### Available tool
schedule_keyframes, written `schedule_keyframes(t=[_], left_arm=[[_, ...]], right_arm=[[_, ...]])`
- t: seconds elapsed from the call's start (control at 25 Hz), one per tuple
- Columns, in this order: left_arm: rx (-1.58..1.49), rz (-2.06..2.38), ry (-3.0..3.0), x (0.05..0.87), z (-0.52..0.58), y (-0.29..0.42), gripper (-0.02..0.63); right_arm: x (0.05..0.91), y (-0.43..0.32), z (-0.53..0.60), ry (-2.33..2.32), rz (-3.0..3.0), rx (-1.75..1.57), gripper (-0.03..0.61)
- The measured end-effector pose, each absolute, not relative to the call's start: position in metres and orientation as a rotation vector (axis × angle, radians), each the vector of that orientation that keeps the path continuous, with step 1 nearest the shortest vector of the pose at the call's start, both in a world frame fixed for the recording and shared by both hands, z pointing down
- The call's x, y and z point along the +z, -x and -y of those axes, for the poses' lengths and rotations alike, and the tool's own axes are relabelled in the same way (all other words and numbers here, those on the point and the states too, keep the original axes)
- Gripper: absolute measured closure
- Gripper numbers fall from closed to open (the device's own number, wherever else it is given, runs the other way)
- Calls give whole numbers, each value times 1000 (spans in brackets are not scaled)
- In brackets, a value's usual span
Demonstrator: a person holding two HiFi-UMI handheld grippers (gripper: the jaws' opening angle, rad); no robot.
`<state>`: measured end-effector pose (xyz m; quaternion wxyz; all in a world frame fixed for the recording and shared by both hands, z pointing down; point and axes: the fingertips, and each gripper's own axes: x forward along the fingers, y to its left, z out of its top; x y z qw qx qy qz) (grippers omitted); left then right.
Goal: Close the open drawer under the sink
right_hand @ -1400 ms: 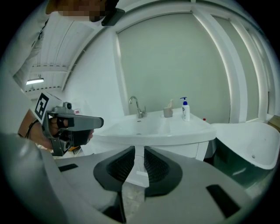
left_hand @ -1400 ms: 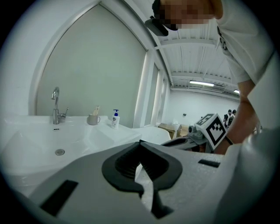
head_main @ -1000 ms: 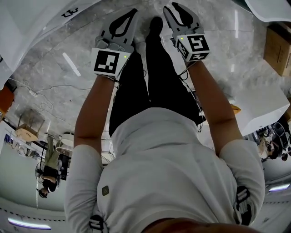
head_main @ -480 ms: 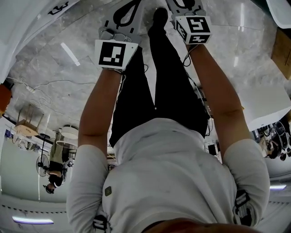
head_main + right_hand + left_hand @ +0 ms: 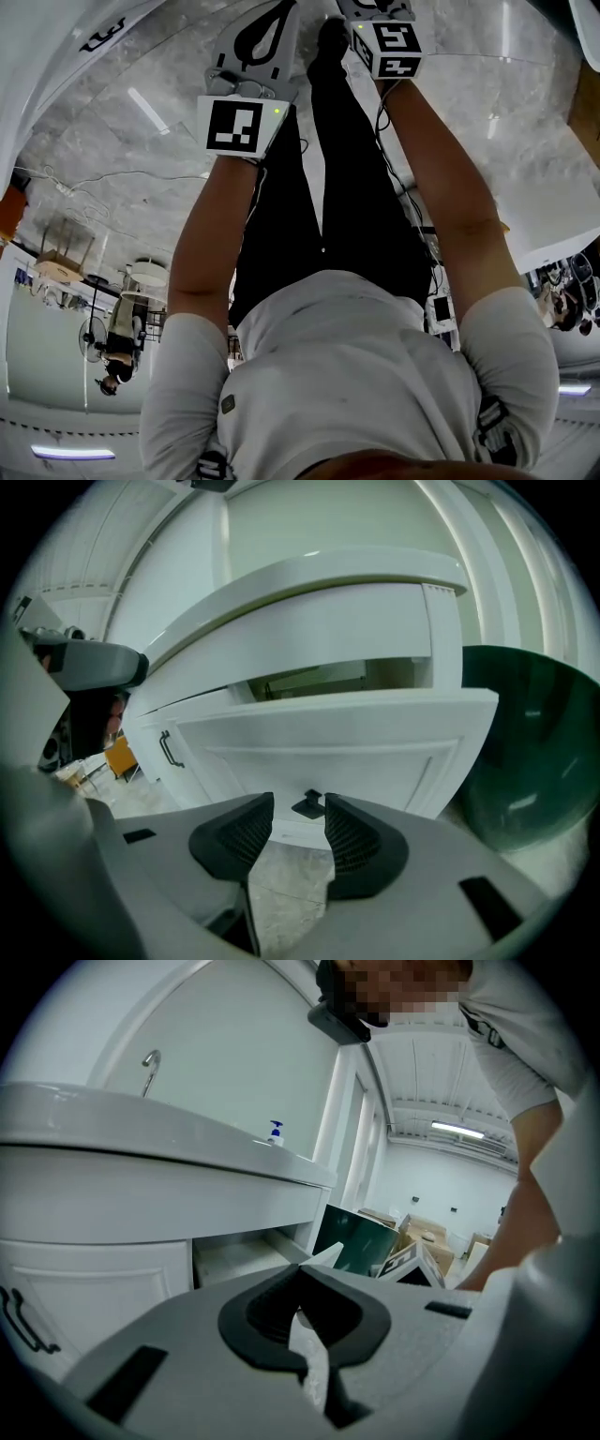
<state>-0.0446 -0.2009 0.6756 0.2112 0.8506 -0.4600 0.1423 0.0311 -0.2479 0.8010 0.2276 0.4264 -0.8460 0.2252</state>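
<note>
Marble floor (image 5: 103,141) underfoot, with a white vanity ahead of you. The drawer (image 5: 375,733) stands pulled out beneath the sink (image 5: 141,1147), its front panel facing you.

Your right gripper (image 5: 298,819) is near that panel. Its jaws have just been opening and are now well apart, with nothing between them. The small dark knob (image 5: 309,805) sits just beyond the tips. Your left gripper (image 5: 302,1274) is closed tip to tip and holds nothing.

Risks:
- Open jaws could snag on the knob and skid off the panel.
- A push off to one end would probably rack the drawer and jam it.
- A hard shove slams it.

Around you:
- A dark green container (image 5: 530,742) stands just beside the drawer's right end. You cannot tell whether it touches the drawer or blocks its travel.
- A cabinet door with a dark handle (image 5: 169,749) is on the left.
- A faucet (image 5: 150,1058) and soap bottle (image 5: 275,1132) are up top.
- Cardboard boxes (image 5: 422,1237) are far off.
- Cables (image 5: 94,178) trail across the floor to your left.
</note>
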Motion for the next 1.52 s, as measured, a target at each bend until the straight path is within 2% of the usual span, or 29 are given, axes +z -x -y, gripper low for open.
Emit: schedule_keyframes(t=[0.6, 0.84, 1.52], left_arm=[[382, 1242, -2381, 689, 218, 40, 604], [361, 1237, -2381, 686, 221, 42, 604], [337, 1199, -2377, 682, 231, 38, 604]], right_arm=[[838, -26, 271, -1235, 2280, 658, 386], [838, -27, 272, -1233, 2275, 630, 405], [831, -19, 283, -1226, 2257, 647, 410]])
